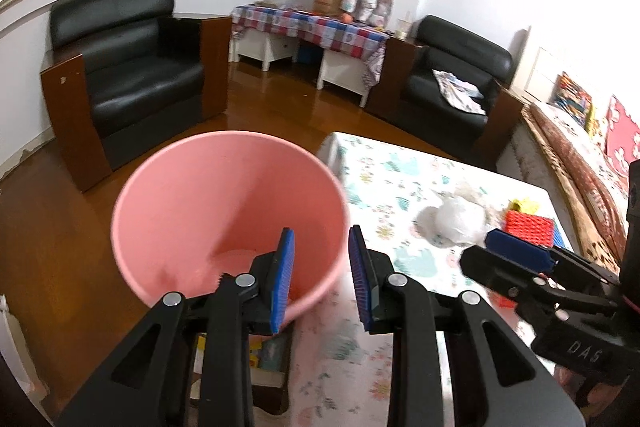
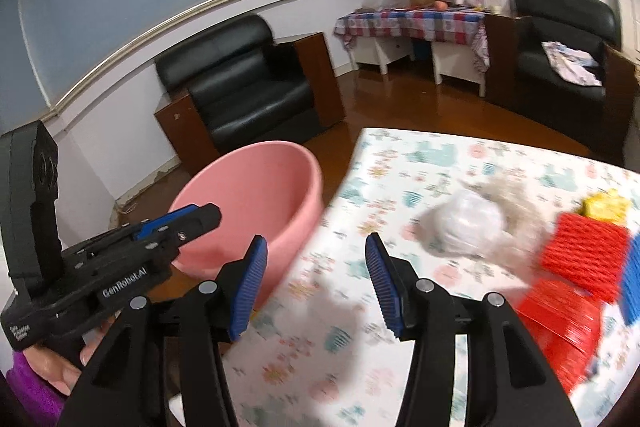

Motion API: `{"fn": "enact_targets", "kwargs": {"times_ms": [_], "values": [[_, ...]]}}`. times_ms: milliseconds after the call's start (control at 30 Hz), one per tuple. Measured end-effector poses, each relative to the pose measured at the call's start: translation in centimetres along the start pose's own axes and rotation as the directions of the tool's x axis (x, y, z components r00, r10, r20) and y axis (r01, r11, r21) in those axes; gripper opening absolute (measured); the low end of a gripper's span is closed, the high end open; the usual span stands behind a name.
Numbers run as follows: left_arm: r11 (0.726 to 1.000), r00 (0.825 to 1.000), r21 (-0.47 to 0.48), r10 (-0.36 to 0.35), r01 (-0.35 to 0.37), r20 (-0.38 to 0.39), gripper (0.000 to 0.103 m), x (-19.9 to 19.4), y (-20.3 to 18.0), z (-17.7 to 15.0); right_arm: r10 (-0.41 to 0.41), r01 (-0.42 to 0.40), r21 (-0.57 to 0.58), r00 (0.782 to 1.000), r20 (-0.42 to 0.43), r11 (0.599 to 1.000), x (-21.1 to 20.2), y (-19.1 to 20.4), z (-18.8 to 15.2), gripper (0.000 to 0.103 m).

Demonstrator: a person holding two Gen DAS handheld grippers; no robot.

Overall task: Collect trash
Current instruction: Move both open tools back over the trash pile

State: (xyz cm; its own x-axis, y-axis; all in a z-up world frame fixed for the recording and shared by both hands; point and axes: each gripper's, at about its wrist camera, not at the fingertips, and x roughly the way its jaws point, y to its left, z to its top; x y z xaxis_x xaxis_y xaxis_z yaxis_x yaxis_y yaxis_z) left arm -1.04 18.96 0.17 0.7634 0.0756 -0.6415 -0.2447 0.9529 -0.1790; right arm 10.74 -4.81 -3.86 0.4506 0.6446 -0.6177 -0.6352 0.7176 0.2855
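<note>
A pink bucket stands left of the table, which has a flower-print cloth. My left gripper hangs over the bucket's near right rim, one pad inside and one outside. It is open, and neither pad presses on the wall. On the cloth lie a crumpled clear plastic bag, red foam netting and a yellow scrap. My right gripper is open over the cloth, left of the bag, with nothing between its pads.
Whitish fluff lies behind the bag, and a blue item sits at the right edge. Two black armchairs and a checked-cloth side table stand on the wooden floor. A purple sleeve shows on the hand holding the left gripper.
</note>
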Motion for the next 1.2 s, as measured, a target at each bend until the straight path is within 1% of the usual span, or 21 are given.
{"fn": "enact_targets", "kwargs": {"times_ms": [167, 400, 600, 767, 867, 1033, 1200], "values": [[0.998, 0.999, 0.045, -0.038, 0.037, 0.004, 0.028, 0.0, -2.4, -0.4, -0.073, 0.071, 0.052, 0.997, 0.028, 0.996, -3.9, -3.7, -1.1, 0.051], [0.992, 0.996, 0.094, -0.086, 0.088, -0.021, 0.028, 0.7, -6.5, -0.8, -0.185, 0.173, 0.134, 0.980, 0.076, 0.976, -9.4, -9.5, -2.6, 0.051], [0.980, 0.987, 0.124, -0.150, 0.155, -0.050, 0.028, 1.2, -9.8, -1.2, -0.262, 0.241, 0.198, 0.961, 0.087, 0.950, -12.6, -13.8, -4.3, 0.051], [0.964, 0.978, 0.171, -0.194, 0.204, -0.075, 0.028, 1.6, -12.9, -1.7, -0.315, 0.286, 0.239, 0.945, 0.091, 0.928, -13.8, -15.9, -5.2, 0.051], [0.948, 0.966, 0.195, -0.234, 0.251, -0.108, 0.028, 2.0, -14.7, -1.9, -0.324, 0.290, 0.272, 0.942, 0.088, 0.918, -14.2, -17.4, -5.6, 0.051], [0.922, 0.950, 0.239, -0.276, 0.304, -0.143, 0.028, 2.9, -17.4, -1.5, -0.335, 0.294, 0.309, 0.938, 0.090, 0.905, -14.4, -19.6, -6.1, 0.051], [0.896, 0.922, 0.238, -0.333, 0.375, -0.198, 0.028, 4.4, -20.9, -0.5, -0.358, 0.310, 0.344, 0.930, 0.085, 0.886, -14.2, -21.8, -6.4, 0.051]]}}
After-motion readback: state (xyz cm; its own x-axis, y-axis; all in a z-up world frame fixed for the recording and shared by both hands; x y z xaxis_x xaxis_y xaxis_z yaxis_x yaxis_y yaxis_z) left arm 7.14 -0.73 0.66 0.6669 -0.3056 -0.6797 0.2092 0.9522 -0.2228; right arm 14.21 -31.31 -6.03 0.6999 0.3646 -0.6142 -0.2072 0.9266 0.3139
